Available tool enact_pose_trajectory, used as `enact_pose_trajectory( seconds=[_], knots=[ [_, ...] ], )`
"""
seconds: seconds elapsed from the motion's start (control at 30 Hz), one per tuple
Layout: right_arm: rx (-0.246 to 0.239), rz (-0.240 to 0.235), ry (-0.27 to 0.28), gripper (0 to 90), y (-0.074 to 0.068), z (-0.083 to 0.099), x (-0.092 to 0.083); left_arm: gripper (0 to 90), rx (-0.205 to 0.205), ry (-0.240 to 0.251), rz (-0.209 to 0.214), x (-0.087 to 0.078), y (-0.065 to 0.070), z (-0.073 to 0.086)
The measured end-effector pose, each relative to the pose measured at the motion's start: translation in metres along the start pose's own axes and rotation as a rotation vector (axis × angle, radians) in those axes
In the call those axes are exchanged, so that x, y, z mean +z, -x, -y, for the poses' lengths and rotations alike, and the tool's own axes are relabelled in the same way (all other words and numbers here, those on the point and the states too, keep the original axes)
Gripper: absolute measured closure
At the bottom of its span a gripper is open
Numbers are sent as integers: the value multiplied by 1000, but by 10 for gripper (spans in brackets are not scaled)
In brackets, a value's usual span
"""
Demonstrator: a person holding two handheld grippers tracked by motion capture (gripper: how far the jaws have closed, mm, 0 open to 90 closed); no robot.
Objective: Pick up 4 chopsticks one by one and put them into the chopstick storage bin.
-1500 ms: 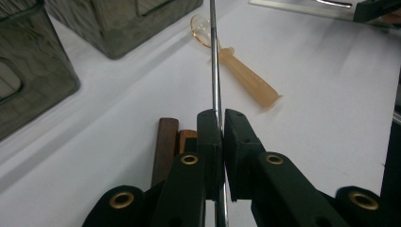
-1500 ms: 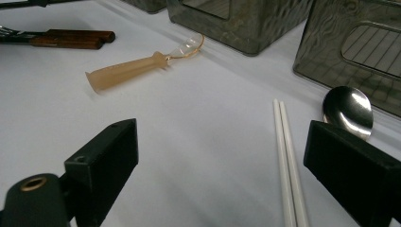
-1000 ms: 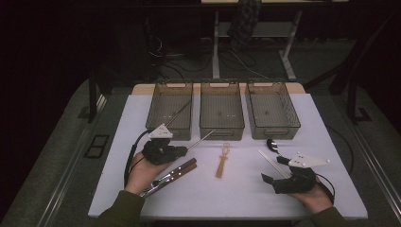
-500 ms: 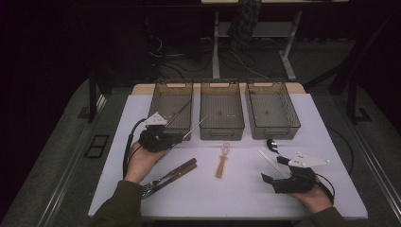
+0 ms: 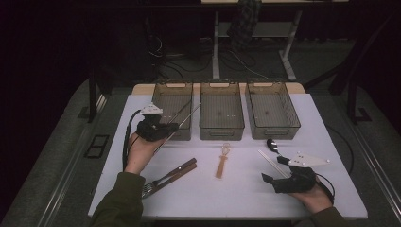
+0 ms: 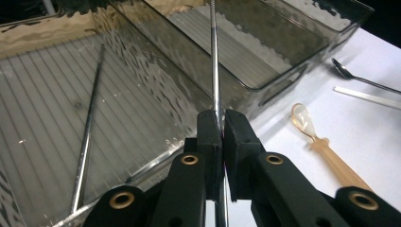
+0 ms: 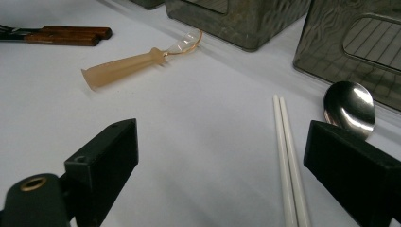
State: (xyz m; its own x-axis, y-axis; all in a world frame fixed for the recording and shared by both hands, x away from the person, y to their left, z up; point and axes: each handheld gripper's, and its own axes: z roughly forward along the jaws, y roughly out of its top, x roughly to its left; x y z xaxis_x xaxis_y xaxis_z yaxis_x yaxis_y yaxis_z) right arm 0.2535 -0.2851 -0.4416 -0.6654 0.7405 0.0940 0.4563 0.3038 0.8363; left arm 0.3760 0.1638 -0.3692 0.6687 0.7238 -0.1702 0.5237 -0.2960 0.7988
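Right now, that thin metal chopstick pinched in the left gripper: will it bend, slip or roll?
The metal chopstick looks straight and unbent though clamped only near one end by the left gripper, so it is probably stiff. Its polished shine suggests it could slip or swivel between the pads. Thin and seemingly round like the chopstick already in the left bin, it may roll once dropped.

We see a thin metal chopstick (image 6: 215, 71), straight and shiny, pinched near its lower end and pointing up and away over the rim of the left smoky plastic bin (image 5: 171, 111). Its twin, a second metal chopstick (image 6: 87, 132), lies flat on that bin's ribbed floor, apart from the first.
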Motion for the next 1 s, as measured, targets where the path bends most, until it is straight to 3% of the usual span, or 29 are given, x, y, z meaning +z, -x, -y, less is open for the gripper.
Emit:
enact_pose_trajectory(
  seconds=[0.57, 0.73, 1.0],
  knots=[
    [5, -2, 5, 105, 0, 0, -1, 848, -21, -20, -57, 15, -24, -39],
    [6, -3, 6, 104, 0, 0, -1, 848, -11, -47, -80, 23, -33, -51],
    [8, -5, 7, 105, 0, 0, -1, 847, -33, -69, -114, 37, -49, -64]
  ],
)
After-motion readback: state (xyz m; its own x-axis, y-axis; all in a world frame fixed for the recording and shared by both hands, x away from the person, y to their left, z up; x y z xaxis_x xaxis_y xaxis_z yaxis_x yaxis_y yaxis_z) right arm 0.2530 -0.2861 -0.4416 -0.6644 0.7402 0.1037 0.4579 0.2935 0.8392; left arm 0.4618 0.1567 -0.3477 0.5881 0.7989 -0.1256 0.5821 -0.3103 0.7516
